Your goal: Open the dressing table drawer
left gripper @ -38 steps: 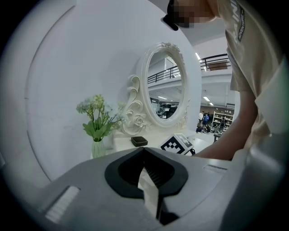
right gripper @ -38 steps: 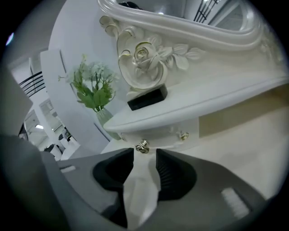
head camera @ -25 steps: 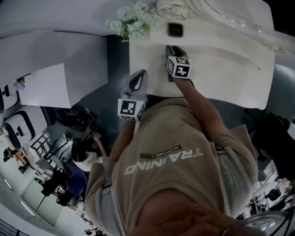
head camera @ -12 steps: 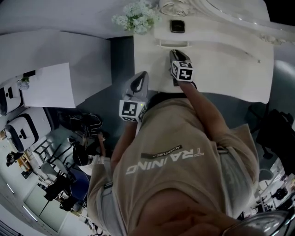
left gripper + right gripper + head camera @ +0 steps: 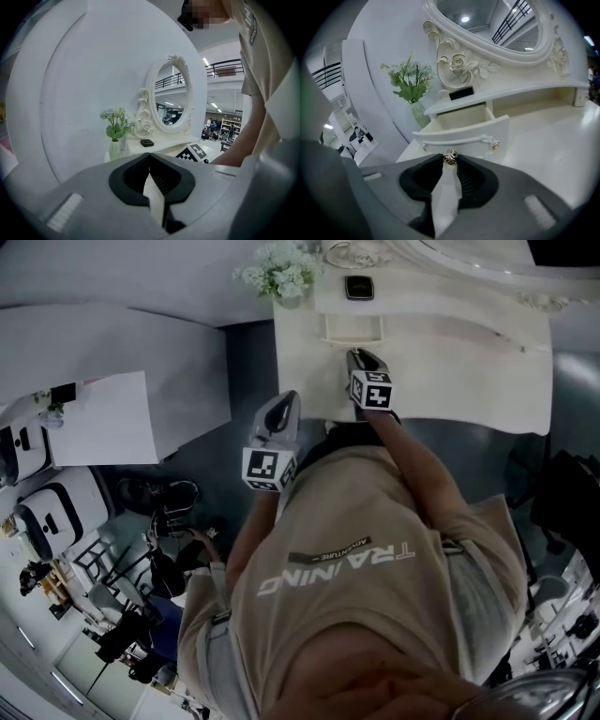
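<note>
White dressing table (image 5: 469, 352) fills the top of the head view, set against a pale curved wall, with grey floor to its left. An oval mirror (image 5: 487, 18) in a carved frame stands at the back. A vase of flowers (image 5: 412, 84) sits at the table's back left corner. A small black box (image 5: 461, 93) rests on the raised shelf below the mirror.

Drawer (image 5: 464, 136): just under that shelf, pulled partway out, with the empty inside visible from above. Its front panel faces the person and carries a curved trim and a metal knob (image 5: 450, 158) at centre.

Right gripper (image 5: 360, 360): reaches over the tabletop, pointing down at the drawer front. Its jaw tips pinch the knob, one on each side.

Left gripper (image 5: 286, 404): held in the air near the table's front left corner, aimed toward the vase and mirror. Its jaw tips are pressed together with nothing between them.

Person: beige shirt (image 5: 347, 559) fills the lower half of the head view, with both arms stretched forward.
</note>
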